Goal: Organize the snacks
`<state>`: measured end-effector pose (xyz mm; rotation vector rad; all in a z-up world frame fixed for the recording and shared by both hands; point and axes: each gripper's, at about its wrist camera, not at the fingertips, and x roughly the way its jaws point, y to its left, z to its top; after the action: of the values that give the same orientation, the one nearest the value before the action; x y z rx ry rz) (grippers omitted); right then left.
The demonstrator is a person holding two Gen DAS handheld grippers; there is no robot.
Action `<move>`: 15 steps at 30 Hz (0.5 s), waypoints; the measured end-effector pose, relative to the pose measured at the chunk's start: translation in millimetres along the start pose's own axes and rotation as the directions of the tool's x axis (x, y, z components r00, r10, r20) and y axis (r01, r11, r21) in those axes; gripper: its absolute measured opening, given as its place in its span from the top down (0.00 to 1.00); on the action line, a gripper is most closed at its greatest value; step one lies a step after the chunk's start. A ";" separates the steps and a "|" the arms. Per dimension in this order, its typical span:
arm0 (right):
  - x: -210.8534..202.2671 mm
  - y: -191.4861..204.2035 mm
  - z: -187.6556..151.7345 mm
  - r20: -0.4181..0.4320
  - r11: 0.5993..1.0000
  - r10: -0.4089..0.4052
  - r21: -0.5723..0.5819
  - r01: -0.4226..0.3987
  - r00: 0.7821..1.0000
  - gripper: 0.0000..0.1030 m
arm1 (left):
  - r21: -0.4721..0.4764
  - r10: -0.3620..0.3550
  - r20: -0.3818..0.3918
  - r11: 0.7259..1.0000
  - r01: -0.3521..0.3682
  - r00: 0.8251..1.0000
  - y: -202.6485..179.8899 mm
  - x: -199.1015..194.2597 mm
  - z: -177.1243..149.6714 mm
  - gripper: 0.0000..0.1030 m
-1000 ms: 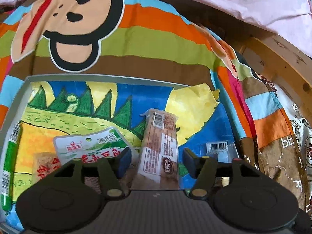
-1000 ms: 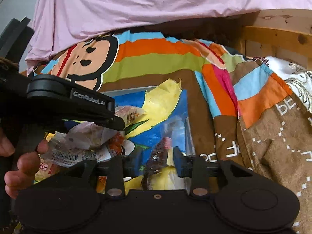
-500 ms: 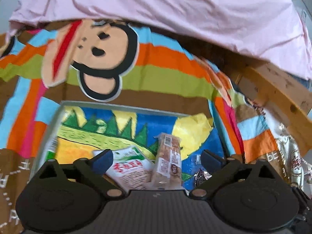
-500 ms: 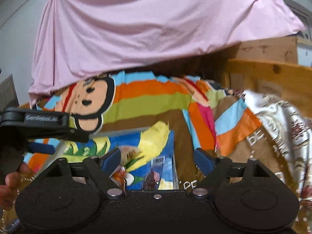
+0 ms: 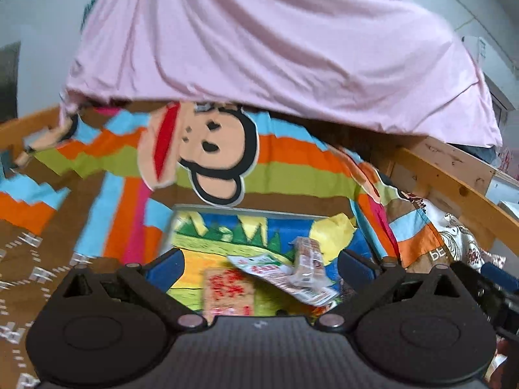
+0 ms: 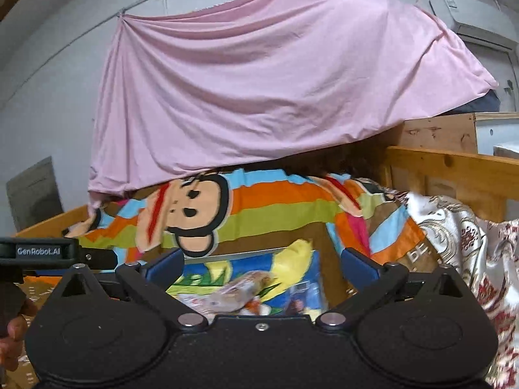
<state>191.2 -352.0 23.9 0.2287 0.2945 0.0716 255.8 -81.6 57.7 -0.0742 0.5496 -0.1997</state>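
Note:
A shallow tray lined with a bright painted picture lies on the striped monkey blanket. In it are a brown bar packet, a white, green and red packet and a tan packet with red print. My left gripper hovers above and behind them, jaws opening wide, nothing between the blue pads. My right gripper also hangs above the tray, its jaws opening with nothing in them; blurred snack packets lie below it.
A pink sheet hangs over the far side of the bed. A wooden bed frame runs along the right. A patterned white cloth lies at the right. In the right wrist view a person's hand holds the left gripper's body.
Both grippers went from nearly closed around packets in the tray to wide apart. Both rose and drew back, so the tray looks smaller and lower. The packets stayed in the tray.

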 end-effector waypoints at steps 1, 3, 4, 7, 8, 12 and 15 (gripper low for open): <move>-6.5 3.6 -1.8 -0.001 1.000 0.012 -0.002 -0.012 1.000 0.01 | 0.013 0.004 0.013 1.000 -0.005 1.000 2.9 -9.7 -2.1 0.01; -17.8 10.8 -5.9 -0.004 1.000 0.026 -0.011 -0.026 1.000 0.01 | 0.030 0.010 0.033 0.999 -0.011 0.999 8.4 -27.2 -6.6 0.01; -23.6 15.1 -8.3 -0.008 0.999 0.033 -0.019 -0.033 0.999 0.01 | 0.035 0.015 0.037 0.999 -0.016 0.999 12.1 -35.9 -9.4 0.01; -36.7 27.8 -14.6 -0.022 0.998 0.055 -0.035 -0.056 0.998 0.01 | 0.044 0.030 0.025 0.999 -0.031 0.999 24.1 -58.1 -19.4 0.01; -39.9 31.9 -16.6 -0.027 0.997 0.062 -0.039 -0.063 0.998 0.01 | 0.046 0.037 0.020 0.998 -0.038 0.999 28.9 -65.2 -23.4 0.01; -52.8 48.0 -26.0 -0.056 0.995 0.089 -0.046 -0.092 0.994 0.01 | 0.042 0.069 -0.005 0.997 -0.069 0.998 47.7 -85.3 -37.4 0.01; -61.0 60.1 -34.0 -0.081 0.991 0.116 -0.055 -0.120 0.990 0.01 | 0.032 0.093 -0.043 0.995 -0.092 0.995 62.9 -98.3 -47.7 0.01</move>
<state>120.8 -292.6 23.3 0.1842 0.3559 0.2064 159.3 -0.4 59.6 -0.0151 0.5931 -0.1197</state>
